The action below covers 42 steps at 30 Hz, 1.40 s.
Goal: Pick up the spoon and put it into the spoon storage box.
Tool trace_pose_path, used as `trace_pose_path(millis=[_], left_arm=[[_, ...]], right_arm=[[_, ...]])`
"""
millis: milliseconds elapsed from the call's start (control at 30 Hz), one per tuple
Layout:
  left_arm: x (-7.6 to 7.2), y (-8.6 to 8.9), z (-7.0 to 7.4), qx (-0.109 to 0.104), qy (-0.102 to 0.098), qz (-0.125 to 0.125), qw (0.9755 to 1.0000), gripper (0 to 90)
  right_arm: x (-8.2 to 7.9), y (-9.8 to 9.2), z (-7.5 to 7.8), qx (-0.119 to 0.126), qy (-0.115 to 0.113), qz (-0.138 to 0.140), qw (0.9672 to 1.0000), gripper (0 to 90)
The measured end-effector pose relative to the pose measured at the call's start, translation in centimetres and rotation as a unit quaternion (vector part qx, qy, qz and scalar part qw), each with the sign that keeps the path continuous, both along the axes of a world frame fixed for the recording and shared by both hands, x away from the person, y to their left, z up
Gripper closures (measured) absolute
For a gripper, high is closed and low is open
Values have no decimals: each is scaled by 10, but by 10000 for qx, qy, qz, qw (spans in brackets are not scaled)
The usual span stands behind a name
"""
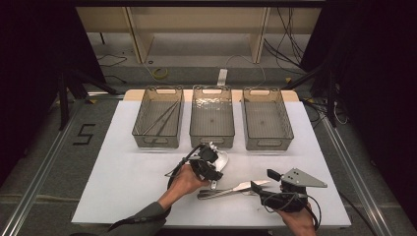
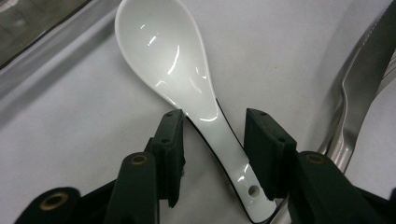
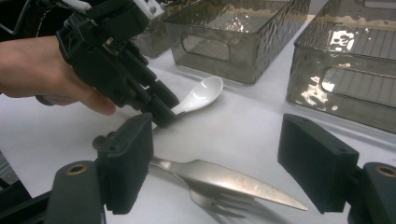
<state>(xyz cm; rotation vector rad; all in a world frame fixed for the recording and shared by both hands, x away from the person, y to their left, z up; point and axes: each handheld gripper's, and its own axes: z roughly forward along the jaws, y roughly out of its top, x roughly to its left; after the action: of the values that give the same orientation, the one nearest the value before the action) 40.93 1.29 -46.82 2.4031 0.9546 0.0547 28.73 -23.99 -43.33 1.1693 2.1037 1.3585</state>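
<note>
A white ceramic spoon (image 1: 223, 159) (image 2: 173, 60) (image 3: 201, 93) lies bowl-up on the white table sheet, in front of the middle bin. My left gripper (image 1: 215, 167) (image 2: 212, 126) (image 3: 163, 112) is lowered over its handle. The jaws stand on either side of the handle with narrow gaps visible, so the gripper is open. A steel knife (image 1: 236, 189) (image 3: 233, 182) and a fork (image 3: 215, 203) lie together to the right of the spoon. My right gripper (image 1: 261, 180) (image 3: 215, 154) stands open just above their tips, holding nothing.
Three translucent grey bins stand in a row at the back: the left bin (image 1: 157, 140) holds thin metal sticks, beside it the middle bin (image 1: 212, 140) and the right bin (image 1: 269, 142). The sheet's front edge (image 1: 206, 223) is near my forearms.
</note>
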Motion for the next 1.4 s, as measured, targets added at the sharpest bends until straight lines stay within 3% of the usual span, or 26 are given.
trace_pose_path(millis=[267,300,433,500,567,800,1100,1400], left_arm=[[-1,-3,1,69,98,17,9999,628],[0,-4,0,99,277,-29,9996,623],[-8,-7,-2,373,-267,-174,9988,736],[-7,-6,-1,376,-245,-161,9989,763],[-5,-5,-1,337,-178,-153,9992,785],[-5,-4,-2,302,-219,-250,9990,848],[-3,-2,-1,186,-184,-305,9992,853],[-1,5,16,-39,-406,-272,9988,854]], right_arm=[[0,0,-1,-11,7,-7,10000,276],[0,0,-1,-12,6,-8,10000,276],[0,0,0,-5,-2,-11,10000,275],[0,0,0,5,10,-16,10000,275],[0,0,0,3,16,-20,10000,275],[0,0,0,0,6,-14,10000,275],[0,0,0,14,-7,-8,10000,276],[0,-1,1,27,-4,-19,10000,275]])
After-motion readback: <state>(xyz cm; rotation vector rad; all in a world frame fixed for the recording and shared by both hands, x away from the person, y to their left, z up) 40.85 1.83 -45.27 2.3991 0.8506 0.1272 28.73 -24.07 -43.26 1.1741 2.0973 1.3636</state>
